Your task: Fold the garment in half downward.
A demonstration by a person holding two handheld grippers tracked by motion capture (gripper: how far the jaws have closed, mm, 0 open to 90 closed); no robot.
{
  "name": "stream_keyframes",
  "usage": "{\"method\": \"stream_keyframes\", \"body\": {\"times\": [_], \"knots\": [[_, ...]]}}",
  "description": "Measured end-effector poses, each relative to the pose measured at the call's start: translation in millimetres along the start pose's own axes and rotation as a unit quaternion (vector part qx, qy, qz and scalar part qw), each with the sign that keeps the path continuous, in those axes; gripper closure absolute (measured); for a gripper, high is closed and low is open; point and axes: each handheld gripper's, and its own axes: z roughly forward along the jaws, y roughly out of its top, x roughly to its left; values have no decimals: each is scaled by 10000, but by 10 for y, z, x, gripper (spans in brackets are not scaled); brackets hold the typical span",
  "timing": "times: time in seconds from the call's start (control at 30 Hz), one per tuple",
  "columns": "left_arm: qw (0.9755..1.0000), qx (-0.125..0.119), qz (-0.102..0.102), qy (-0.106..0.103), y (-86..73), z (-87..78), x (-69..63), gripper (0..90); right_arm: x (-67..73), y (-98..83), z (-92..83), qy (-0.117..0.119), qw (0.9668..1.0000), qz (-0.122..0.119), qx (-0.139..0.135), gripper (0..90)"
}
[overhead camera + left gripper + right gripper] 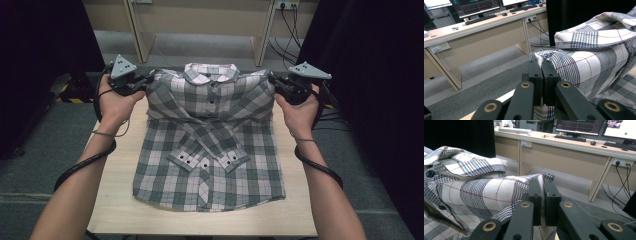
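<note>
At the far left corner of the bench [120,210], the left gripper [146,80] has its fingers [534,72] clamped nearly together on a pinch of cloth at the shoulder of the plaid shirt [210,145]. Seen from the left gripper view, a small white tuft of fabric pokes up between the two black fingers, which stand almost touching. At the far right, the right gripper [273,81] does the same: its fingers [551,192] are pressed tight on the shirt's other shoulder edge, with the plaid hem squeezed between them in the right gripper view. Both shoulders are raised a little off the bench, so the far part of the shirt sags between the two grips.

One shirt lies front up on the bench, collar at the far side and hem at the near side. Its two sleeves are folded across the chest, and the two cuffs [207,161] meet near the middle, side by side. Several dark buttons run down the placket.

Two hands hold the two grippers, each with one cable trailing along the forearm and one grey three-cornered plate on top. Beyond the bench stands a long wooden desk [474,27] carrying monitors and keyboards.
</note>
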Motion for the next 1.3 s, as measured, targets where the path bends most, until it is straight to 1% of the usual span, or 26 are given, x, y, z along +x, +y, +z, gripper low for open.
{"method": "stream_keyframes", "body": {"times": [0.27, 0.43, 0.53, 0.67, 0.8, 0.87, 0.93, 1.3], "knots": [[9999, 14, 44, -113, -109, -53, -54, 870, 27, -147, -78, 51, 10000, -15, 25, 871], [9998, 19, 149, -157, -183, -104, -102, 869, 55, -247, -140, 96, 9999, -48, 30, 870], [9996, 38, 185, -198, -225, -123, -131, 869, 67, -305, -167, 132, 9999, -8, 46, 870], [9993, 101, 240, -252, -296, -150, -162, 869, 88, -376, -200, 149, 9998, -37, 88, 870], [9988, 169, 326, -316, -388, -195, -194, 869, 119, -480, -245, 230, 9996, -28, 150, 870], [9986, 203, 373, -310, -430, -216, -212, 869, 137, -538, -265, 246, 9995, -65, 191, 870], [9984, 219, 388, -362, -470, -224, -231, 869, 160, -593, -279, 267, 9993, -80, 235, 870], [9968, 438, 461, -484, -690, -268, -317, 869, 233, -839, -303, 351, 9983, -130, 453, 870]]}}
